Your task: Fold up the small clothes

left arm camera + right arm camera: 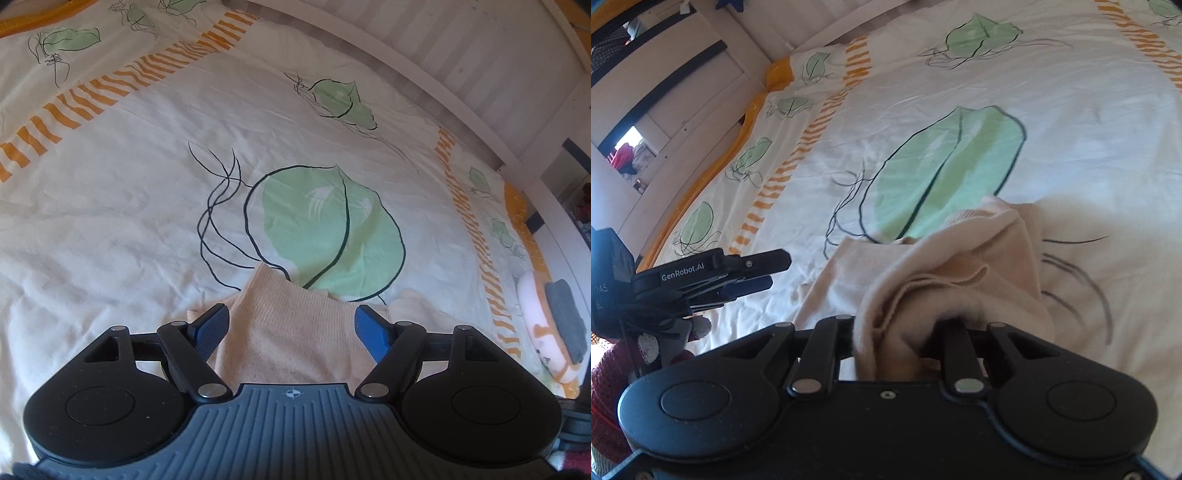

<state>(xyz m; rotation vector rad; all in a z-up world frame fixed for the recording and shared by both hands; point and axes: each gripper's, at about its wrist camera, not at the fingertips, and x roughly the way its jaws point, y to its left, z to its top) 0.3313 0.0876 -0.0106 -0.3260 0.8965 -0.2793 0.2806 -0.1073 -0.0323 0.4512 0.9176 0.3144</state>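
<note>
A small beige knit garment (291, 332) lies on the bed, its ribbed edge pointing away from me. My left gripper (291, 325) is open, its blue fingers on either side of the cloth and above it. In the right wrist view the same garment (964, 266) is bunched and lifted. My right gripper (905, 332) is shut on a fold of it; the cloth hides the fingertips. The left gripper also shows in the right wrist view (753, 273), off to the left of the garment.
The bed cover (147, 206) is cream with green leaf prints and orange striped bands. A white slatted bed frame (461, 62) runs along the far side. A plush toy (546, 332) lies at the right edge. White cupboards (665, 96) stand beyond the bed.
</note>
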